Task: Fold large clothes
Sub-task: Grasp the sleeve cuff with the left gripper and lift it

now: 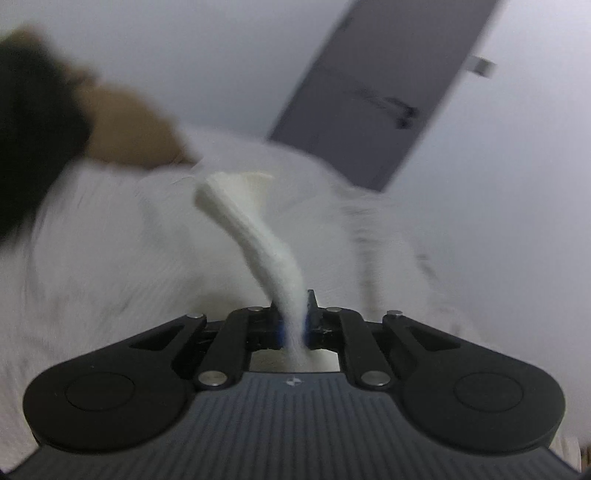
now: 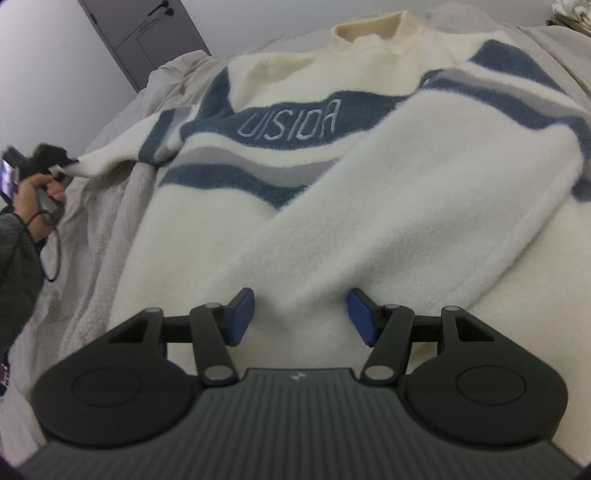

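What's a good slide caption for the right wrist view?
Right gripper open over folded sweater sleeve; left gripper pinches the other cuff.

A grey door (image 2: 147, 40) with a dark lever handle (image 2: 161, 6) stands in the pale wall (image 2: 48, 74) at the far side of the bed. A rumpled off-white bedspread (image 2: 110, 122) with a ribbed weave covers the bed. At the far right corner lies a small crumpled heap of white cloth (image 2: 570, 9).

walls: plain pale grey | door (image 2: 147, 40): grey, handle | bed cover (image 2: 110, 122): rumpled off-white | light: soft, even
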`<action>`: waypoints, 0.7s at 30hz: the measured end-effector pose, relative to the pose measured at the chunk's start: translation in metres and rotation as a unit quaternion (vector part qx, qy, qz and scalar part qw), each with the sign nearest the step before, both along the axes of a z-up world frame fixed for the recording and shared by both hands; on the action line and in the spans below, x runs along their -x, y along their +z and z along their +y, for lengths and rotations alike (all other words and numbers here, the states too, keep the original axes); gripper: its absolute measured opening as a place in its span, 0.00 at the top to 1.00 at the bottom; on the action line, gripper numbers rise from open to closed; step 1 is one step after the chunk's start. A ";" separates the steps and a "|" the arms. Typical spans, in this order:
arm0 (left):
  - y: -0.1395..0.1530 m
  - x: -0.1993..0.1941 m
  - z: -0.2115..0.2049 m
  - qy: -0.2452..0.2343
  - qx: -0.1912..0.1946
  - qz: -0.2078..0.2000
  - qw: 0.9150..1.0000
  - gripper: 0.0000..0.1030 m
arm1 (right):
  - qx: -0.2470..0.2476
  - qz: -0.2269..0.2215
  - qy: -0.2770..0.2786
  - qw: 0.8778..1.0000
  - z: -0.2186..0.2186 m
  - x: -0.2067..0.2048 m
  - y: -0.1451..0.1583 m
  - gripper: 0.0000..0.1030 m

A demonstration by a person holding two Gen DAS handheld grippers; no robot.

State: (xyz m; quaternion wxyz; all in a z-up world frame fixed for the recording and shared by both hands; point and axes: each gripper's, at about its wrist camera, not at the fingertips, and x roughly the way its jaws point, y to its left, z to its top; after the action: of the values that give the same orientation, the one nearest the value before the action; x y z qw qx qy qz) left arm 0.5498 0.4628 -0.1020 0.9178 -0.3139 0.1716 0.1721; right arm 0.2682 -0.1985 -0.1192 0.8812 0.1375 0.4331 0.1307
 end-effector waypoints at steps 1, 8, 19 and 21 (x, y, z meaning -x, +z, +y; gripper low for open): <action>0.017 0.004 -0.007 -0.013 -0.005 -0.008 1.000 0.90 | 0.000 -0.002 0.002 1.000 0.001 0.001 0.002 0.42; 0.129 0.047 -0.080 -0.094 -0.043 -0.071 0.992 0.90 | 0.021 -0.035 -0.002 0.999 -0.011 0.016 0.013 0.42; 0.200 0.135 -0.264 -0.208 -0.184 -0.053 0.959 0.90 | -0.021 -0.111 -0.030 0.993 -0.060 0.066 0.052 0.42; 0.201 0.150 -0.296 -0.223 -0.199 -0.050 0.953 0.90 | -0.025 -0.131 -0.036 0.990 -0.071 0.073 0.059 0.42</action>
State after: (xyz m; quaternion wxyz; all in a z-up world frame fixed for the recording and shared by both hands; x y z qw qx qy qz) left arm 0.3997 0.1668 0.0987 0.9841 -0.0874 0.1533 -0.0220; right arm 0.1950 -0.2697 -0.0599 0.9307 0.1569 0.3054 0.1266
